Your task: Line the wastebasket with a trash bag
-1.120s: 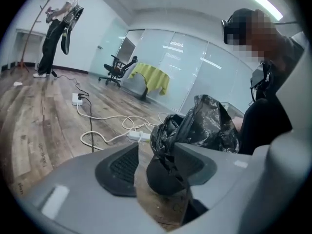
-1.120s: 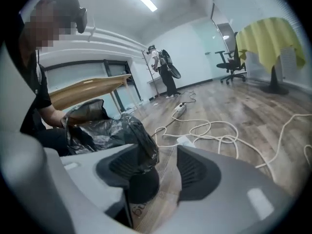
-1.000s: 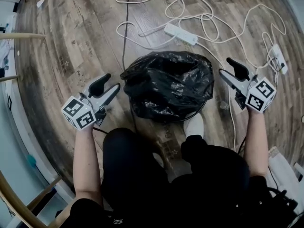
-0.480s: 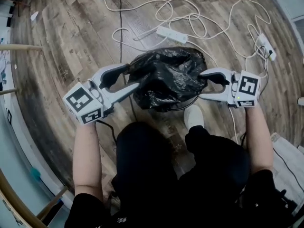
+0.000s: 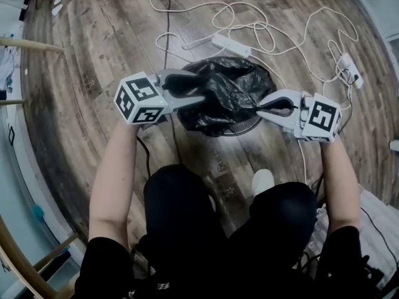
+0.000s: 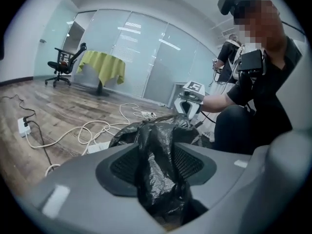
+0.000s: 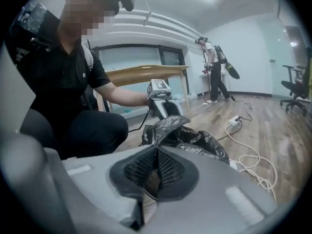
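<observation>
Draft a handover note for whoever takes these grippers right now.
Left gripper: jaws closing, bag bunched between them.
Right gripper: shut on the bag's right edge.
Bag: crumpled over the wastebasket; only its near rim shows.
Done: bag is on the wastebasket, a gripper at each side.
Left: probably spread the mouth and fold it over the rim.

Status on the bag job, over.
Right tongs shut on trash bag edge. Left tongs closing, bag fold between them. Bag bunched over wastebasket, near rim bare. Cables lie beyond.
</observation>
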Demonstrator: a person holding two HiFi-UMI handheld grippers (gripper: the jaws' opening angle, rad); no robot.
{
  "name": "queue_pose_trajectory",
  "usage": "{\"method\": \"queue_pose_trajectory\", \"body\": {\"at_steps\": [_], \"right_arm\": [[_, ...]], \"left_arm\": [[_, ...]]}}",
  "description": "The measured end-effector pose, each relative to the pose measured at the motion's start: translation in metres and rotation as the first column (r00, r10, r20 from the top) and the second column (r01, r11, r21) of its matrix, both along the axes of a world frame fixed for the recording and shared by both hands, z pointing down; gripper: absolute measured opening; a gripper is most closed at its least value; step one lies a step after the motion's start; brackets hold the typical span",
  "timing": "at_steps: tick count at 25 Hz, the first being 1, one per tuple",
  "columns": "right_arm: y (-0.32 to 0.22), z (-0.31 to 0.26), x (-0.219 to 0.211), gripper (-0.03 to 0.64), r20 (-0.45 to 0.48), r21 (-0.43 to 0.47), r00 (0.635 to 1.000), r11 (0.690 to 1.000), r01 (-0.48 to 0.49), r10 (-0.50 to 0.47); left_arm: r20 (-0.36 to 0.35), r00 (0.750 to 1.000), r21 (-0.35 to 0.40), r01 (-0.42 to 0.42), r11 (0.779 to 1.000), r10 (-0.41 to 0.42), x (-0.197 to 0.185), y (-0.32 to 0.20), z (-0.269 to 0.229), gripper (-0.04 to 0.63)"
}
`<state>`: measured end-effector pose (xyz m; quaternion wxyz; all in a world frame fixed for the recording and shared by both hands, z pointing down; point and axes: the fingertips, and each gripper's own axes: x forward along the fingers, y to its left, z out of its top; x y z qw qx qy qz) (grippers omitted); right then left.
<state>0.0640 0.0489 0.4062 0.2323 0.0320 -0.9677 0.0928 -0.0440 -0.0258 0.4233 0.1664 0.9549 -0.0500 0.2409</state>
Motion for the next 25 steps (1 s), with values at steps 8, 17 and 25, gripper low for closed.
{"method": "queue_pose_trajectory", "body": {"at_steps": [8, 17, 25], "right_arm": [[0.010, 0.011, -0.013, 0.005, 0.010, 0.019, 0.992, 0.992, 0.124, -0.124], [0.003, 0.003, -0.009, 0.005, 0.055, 0.051, 0.991, 0.992, 0.118, -0.120], [0.018, 0.023, 0.001, 0.005, -0.074, 0.140, 0.991, 0.983, 0.117, -0.107]], "left_arm": [[-0.055, 0.989, 0.087, 0.142, 0.986, -0.137, -0.010, -0.036, -0.007, 0.302], [0.069, 0.997, 0.034, -0.028, 0.999, 0.025, 0.006, -0.010, 0.015, 0.159], [0.005, 1.000, 0.111, -0.001, 0.994, 0.001, -0.016, 0.062, -0.006, 0.008]]}}
